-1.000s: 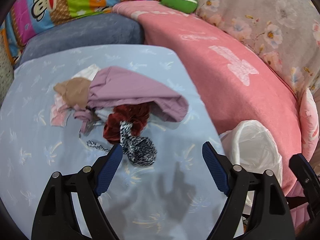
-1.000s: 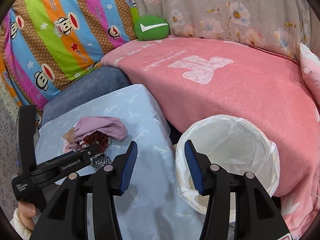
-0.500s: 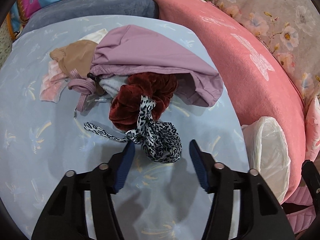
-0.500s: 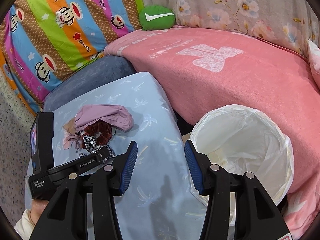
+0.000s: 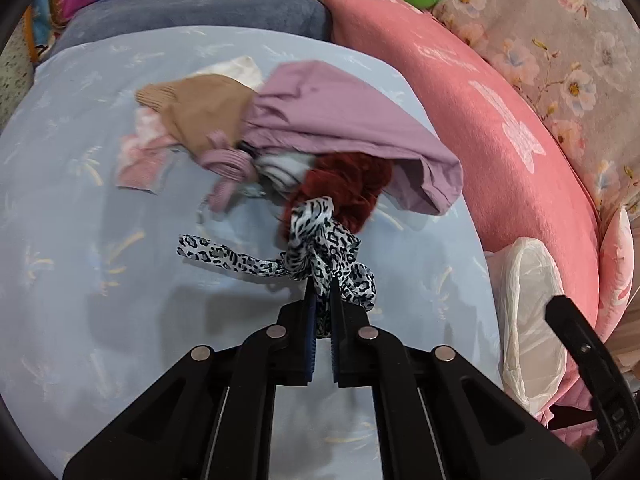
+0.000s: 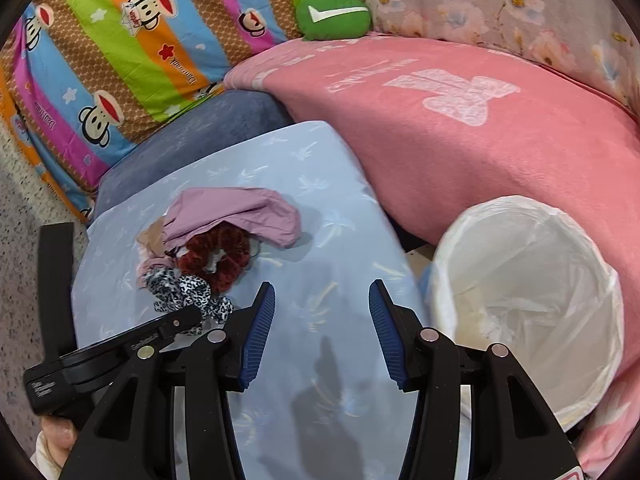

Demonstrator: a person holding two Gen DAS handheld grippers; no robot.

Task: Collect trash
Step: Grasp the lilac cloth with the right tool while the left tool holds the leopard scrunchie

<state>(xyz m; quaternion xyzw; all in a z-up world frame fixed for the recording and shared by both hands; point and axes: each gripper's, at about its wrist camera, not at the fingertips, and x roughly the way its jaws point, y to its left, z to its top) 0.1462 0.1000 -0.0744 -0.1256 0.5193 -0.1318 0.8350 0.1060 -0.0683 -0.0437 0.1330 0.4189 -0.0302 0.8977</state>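
A pile of fabric scraps lies on the light blue surface [image 5: 80,280]: a mauve cloth [image 5: 344,124], a tan piece [image 5: 200,112], a dark red scrunchie [image 5: 344,188] and a leopard-print strip [image 5: 320,248]. My left gripper [image 5: 322,300] is shut on the leopard-print strip, which also shows in the right wrist view [image 6: 184,292]. My right gripper [image 6: 322,332] is open and empty above the blue surface, left of the white-lined bin [image 6: 528,304]. The bin shows at the right edge of the left wrist view [image 5: 528,308].
A pink blanket [image 6: 460,140] covers the sofa behind the bin. A green cushion [image 6: 334,16], a striped monkey-print pillow [image 6: 120,40] and a grey-blue cushion [image 6: 200,132] lie at the back.
My left gripper moved forward to the leopard-print strip and closed on it. The right gripper stayed open and shifted slightly, with the bin now further right.
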